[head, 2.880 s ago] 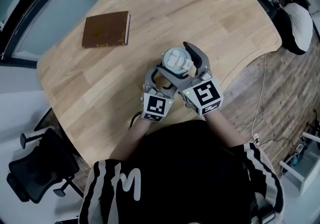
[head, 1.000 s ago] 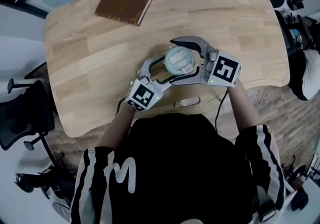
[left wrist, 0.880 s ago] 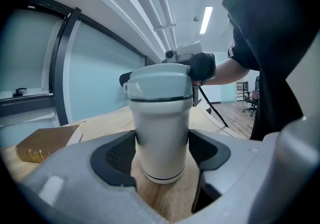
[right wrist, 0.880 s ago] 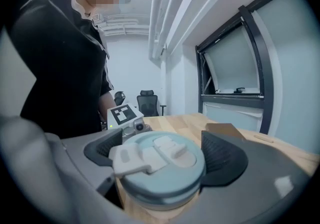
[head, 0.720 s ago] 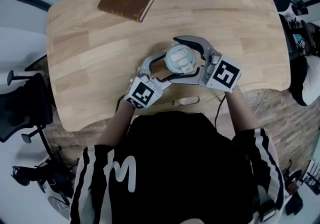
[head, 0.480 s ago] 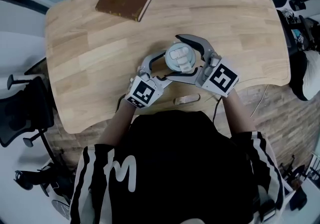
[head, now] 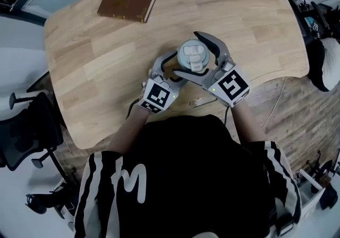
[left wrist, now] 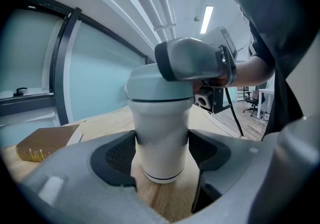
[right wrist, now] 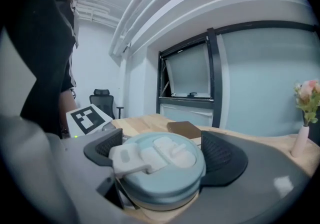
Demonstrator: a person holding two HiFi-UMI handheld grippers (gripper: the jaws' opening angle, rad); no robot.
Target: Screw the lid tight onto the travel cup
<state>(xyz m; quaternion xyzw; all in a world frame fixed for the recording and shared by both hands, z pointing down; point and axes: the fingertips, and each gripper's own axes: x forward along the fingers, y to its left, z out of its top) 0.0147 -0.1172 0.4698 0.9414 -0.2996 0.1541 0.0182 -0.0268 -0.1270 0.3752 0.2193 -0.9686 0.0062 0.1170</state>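
Head view: right hand-held gripper, clenched on the lid, is swinging clockwise toward the bench's near edge, probably tightening the thread. Left hand-held gripper is clamping the travel cup, upright by that edge.

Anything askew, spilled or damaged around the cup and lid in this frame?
Nothing stands out. The travel cup stands upright on the table, clamped by the left gripper. The lid sits level on it, gripped by the right gripper. No spill or damage shows.
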